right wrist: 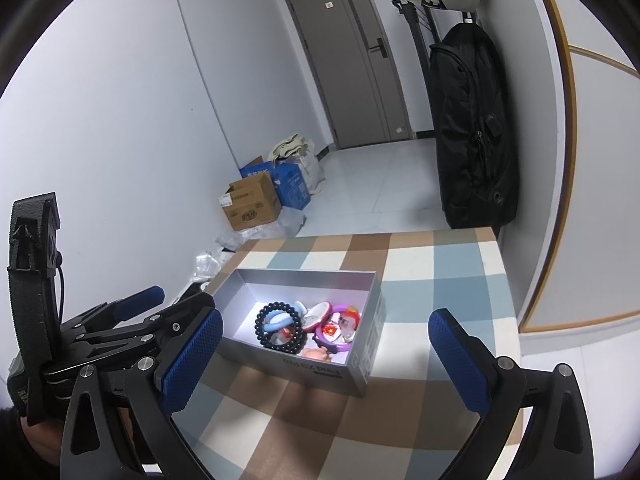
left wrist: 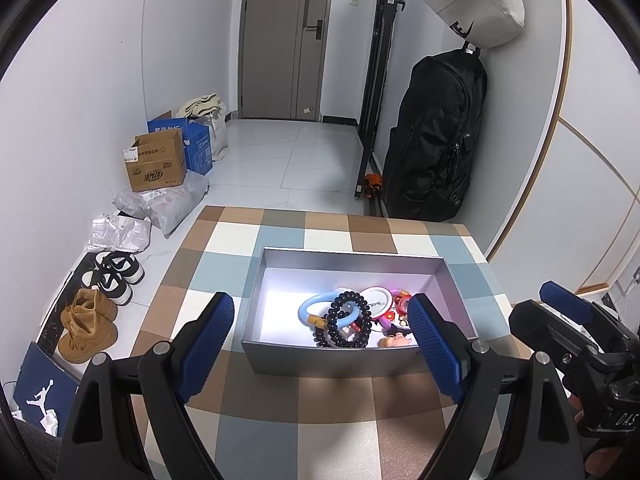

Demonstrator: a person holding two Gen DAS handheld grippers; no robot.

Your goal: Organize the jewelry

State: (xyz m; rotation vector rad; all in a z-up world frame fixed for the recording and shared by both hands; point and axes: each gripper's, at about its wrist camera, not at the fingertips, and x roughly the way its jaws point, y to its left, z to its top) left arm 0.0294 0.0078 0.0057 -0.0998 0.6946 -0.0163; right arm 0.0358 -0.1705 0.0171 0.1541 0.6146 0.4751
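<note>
A grey open box [left wrist: 320, 362] [right wrist: 370, 336] stands on the checked table [left wrist: 280, 432] [right wrist: 440, 276]. Inside lie a black bead bracelet [left wrist: 347, 322] [right wrist: 280, 326], a light blue ring [left wrist: 316, 307] [right wrist: 276, 322], a white round piece [left wrist: 378, 298] [right wrist: 316, 314], a purple ring [right wrist: 334, 344] and small charms. My left gripper [left wrist: 320, 334] is open and empty, held above the near side of the box. My right gripper [right wrist: 326, 344] is open and empty, held near the box front; it also shows in the left wrist view [left wrist: 568, 308].
A black backpack [left wrist: 436, 136] [right wrist: 472, 128] hangs at the right wall beyond the table. Cardboard boxes [left wrist: 156, 162] [right wrist: 252, 202], plastic bags [left wrist: 160, 204] and shoes [left wrist: 92, 320] lie on the floor to the left. A grey door [left wrist: 286, 40] is at the back.
</note>
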